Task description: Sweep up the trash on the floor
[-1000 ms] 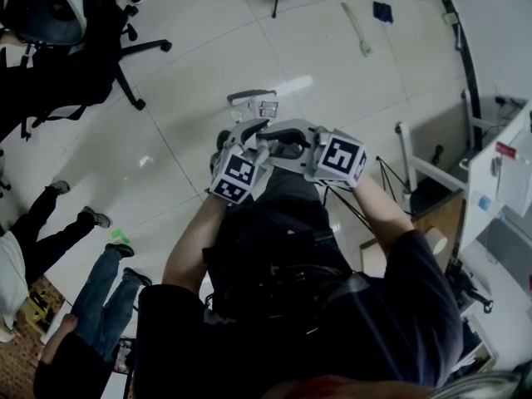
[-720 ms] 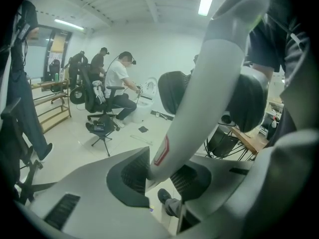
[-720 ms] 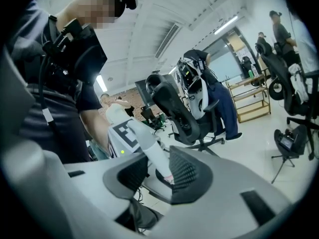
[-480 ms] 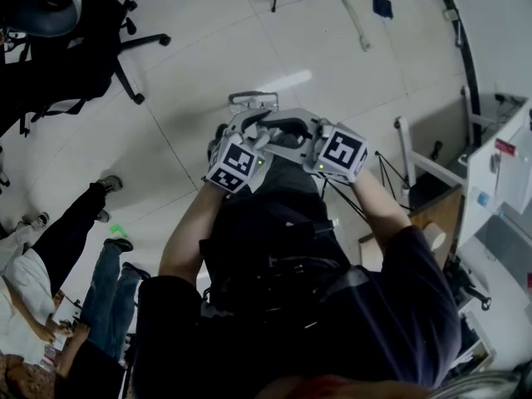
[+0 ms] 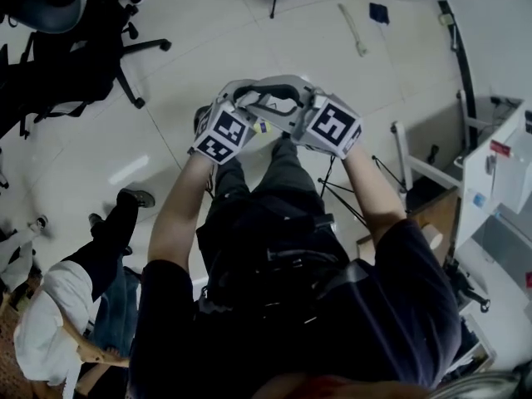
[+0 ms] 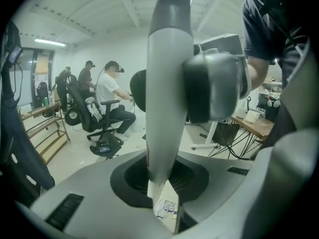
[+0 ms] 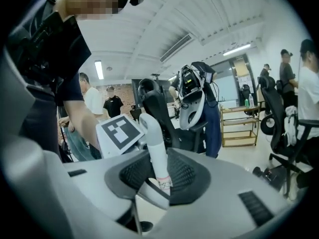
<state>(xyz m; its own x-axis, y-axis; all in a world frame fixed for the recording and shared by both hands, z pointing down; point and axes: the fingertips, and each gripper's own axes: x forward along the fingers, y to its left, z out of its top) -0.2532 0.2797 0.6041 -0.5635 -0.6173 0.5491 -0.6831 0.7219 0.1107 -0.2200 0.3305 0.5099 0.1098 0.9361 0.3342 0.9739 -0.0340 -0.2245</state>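
Trash shows as a few small wrappers (image 6: 167, 204) on the pale floor (image 5: 208, 40), straight below the left tongs (image 6: 162, 185) and seen through the slit between its jaws. Farther ahead of both tongs and well apart from them, a pale strip (image 5: 354, 30) and a dark blue scrap (image 5: 379, 12) lie on the same floor.

The left tongs' jaws have just been closing. They now stand narrow, with a thick white pole (image 6: 167, 83) between the dark pads. The pads sit against its lower end, so it is held. The pole runs away from the jaws and out of the top of the left gripper view.

The right tongs (image 7: 159, 183) has also just been closing, to roughly half open. It grips a slimmer white handle (image 7: 155, 148) with a curved top and a printed band near its foot, standing between the pads. The marker cube (image 7: 122, 133) of the left tongs sits just beside that curved top. I cannot tell whether the pole and the handle are one object.

From the head view, both tongs are side by side in front of the person, tips leaning toward each other. A black office chair (image 5: 100, 56) stands off to the left of the left tongs.
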